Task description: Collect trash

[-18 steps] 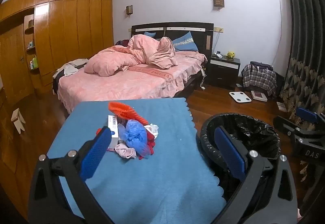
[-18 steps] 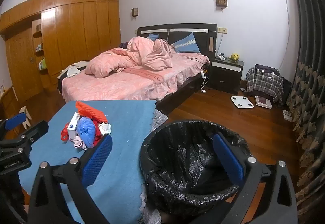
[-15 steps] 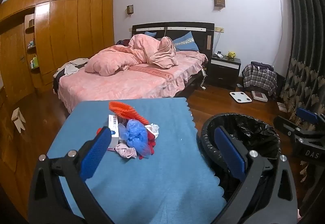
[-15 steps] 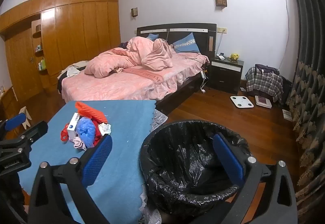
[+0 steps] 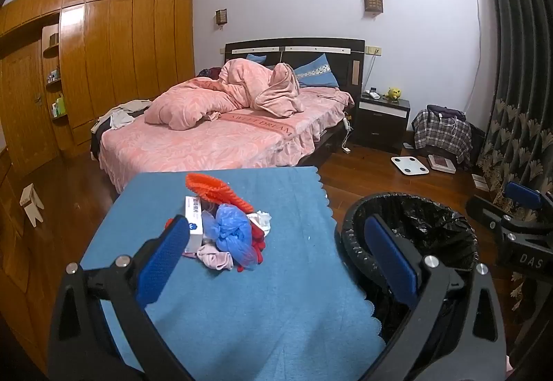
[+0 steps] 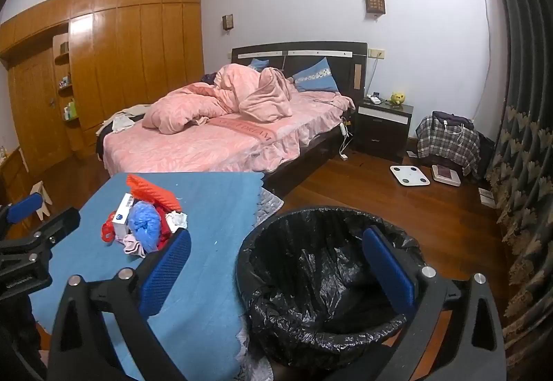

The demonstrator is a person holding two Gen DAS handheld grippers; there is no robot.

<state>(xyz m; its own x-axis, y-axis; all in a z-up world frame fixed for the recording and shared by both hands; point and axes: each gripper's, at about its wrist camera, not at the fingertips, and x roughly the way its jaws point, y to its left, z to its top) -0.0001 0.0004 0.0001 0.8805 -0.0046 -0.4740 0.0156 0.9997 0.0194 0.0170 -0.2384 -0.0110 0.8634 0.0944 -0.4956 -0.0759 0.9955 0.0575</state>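
While both grippers hang with fingers spread and empty, the trash pile sits mid-worktop, just ahead of the left gripper (the nearer one); the right gripper overhangs the bin.

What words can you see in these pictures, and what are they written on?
"SWEET DREAM": on the darker pink band across the pink bedspread, only just readable.
"DAS": on the black body of the right gripper, as seen from the left wrist camera.
White box in the trash pile: blue print and a logo, too small to read.
Bathroom scale on the floor: no readable marks.
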